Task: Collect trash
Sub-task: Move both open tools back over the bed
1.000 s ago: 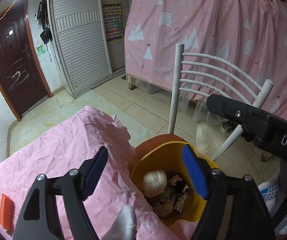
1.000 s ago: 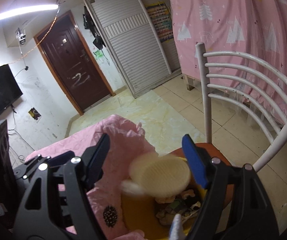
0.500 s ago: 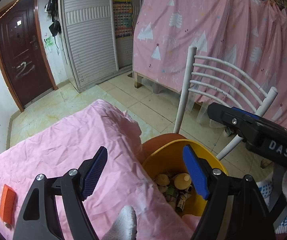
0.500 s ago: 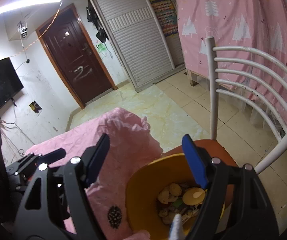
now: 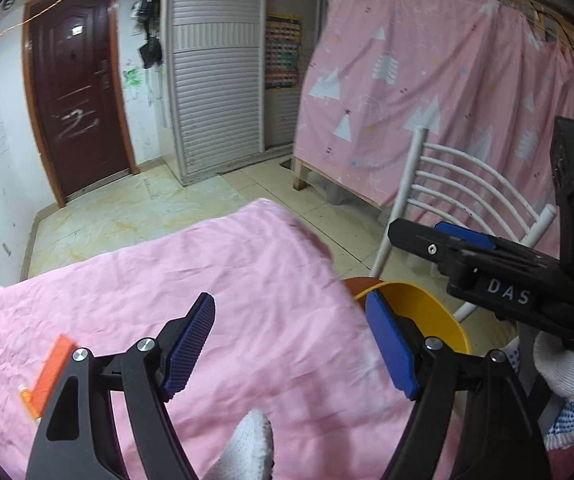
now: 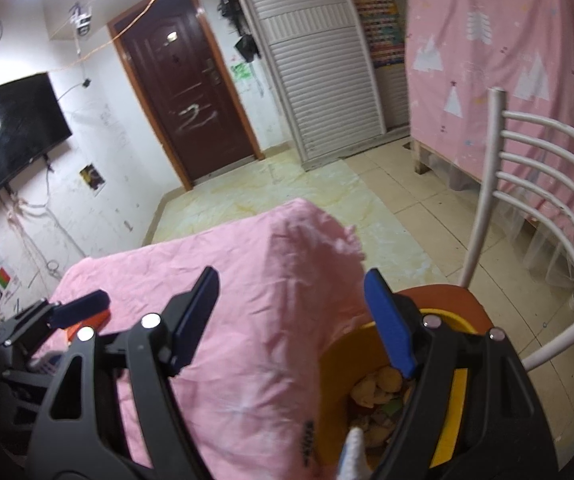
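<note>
Since 1 second ago, your 2 tools have swung from the round yellow plastic bin (image 6: 453, 392) toward the pink-clothed tabletop (image 5: 227, 280); left tool (image 5: 289, 346) and right tool (image 6: 291, 320) gape wide, empty, freed for the flat orange wrapper (image 5: 49, 372).

The pink tabletop (image 5: 215, 280) lies bare across its middle, open to a pass from above. An orange block (image 5: 49, 376) sits near its left edge. Off the right edge the yellow bin (image 6: 453, 396) stands open-topped on an orange seat (image 6: 443, 298), part filled with trash (image 6: 379, 388). The white chair back (image 6: 543, 184) rises just behind the bin, blocking that side.
</note>
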Available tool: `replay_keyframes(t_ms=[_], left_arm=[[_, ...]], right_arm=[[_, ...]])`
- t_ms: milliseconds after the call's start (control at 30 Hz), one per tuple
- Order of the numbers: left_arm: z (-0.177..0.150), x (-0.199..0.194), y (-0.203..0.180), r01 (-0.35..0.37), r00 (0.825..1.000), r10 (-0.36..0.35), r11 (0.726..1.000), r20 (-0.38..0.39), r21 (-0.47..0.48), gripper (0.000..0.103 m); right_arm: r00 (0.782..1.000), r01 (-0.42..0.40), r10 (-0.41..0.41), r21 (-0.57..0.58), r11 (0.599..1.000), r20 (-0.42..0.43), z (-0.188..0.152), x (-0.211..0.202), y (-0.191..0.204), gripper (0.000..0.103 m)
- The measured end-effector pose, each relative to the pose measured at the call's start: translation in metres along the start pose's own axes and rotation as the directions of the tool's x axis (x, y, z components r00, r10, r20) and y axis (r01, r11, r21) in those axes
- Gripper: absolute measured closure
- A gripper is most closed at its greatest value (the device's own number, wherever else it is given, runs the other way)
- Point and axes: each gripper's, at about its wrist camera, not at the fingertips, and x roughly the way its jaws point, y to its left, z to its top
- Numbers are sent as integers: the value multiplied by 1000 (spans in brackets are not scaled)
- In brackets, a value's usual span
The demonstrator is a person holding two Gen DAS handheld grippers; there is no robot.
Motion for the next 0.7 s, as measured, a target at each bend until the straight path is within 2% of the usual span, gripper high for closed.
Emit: replay_keyframes(t_ms=[267, 367, 467, 700], left_arm=[[-16, -26, 51, -114, 993, 115, 992, 29, -46, 34], [-19, -33, 69, -136, 990, 138, 988, 31, -70, 34], [-25, -41, 91, -160, 986, 164, 982, 34, -100, 34], [-38, -54, 130, -183, 981, 191, 970, 32, -157, 34]], right_arm=[[998, -44, 41, -84, 995, -44, -1, 24, 54, 31], [997, -60, 53, -115, 992, -61, -2, 31, 74, 31], [995, -74, 65, -132, 988, -71, -2, 36, 89, 25], [991, -101, 83, -191, 976, -101, -8, 47, 129, 25]])
